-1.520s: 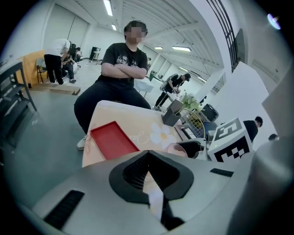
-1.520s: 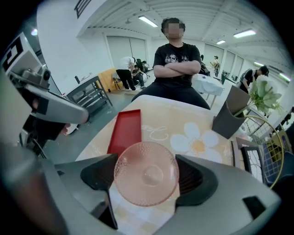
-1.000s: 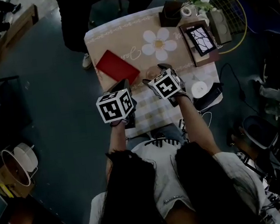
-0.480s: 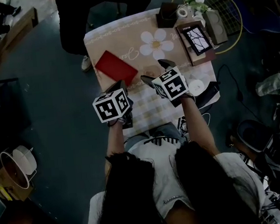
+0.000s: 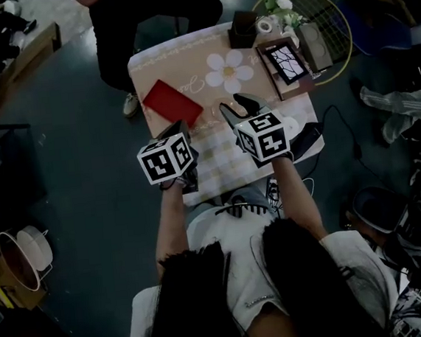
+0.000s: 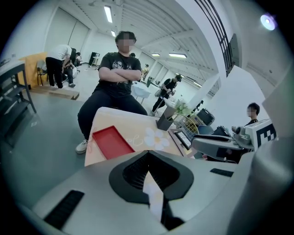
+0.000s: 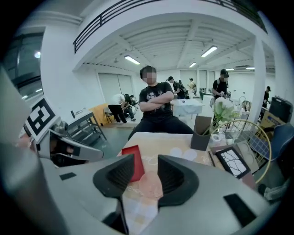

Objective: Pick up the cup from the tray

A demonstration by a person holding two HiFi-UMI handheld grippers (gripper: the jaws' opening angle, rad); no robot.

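The right gripper point(image 7: 146, 160) is closing its jaws on the pale pink, translucent round cup point(image 7: 149, 184), which sits deep between them. The pads seem to reach its sides, so I judge that this is the grasp itself. The flat red rectangular tray point(image 5: 172, 102) lies just to the left of this gripper, on the cloth-covered counter point(image 5: 163, 65). Whether the cup stands on the tray's edge I cannot tell. The left gripper point(image 6: 148, 153) hangs aside, pressed together and empty, probably to leave room.
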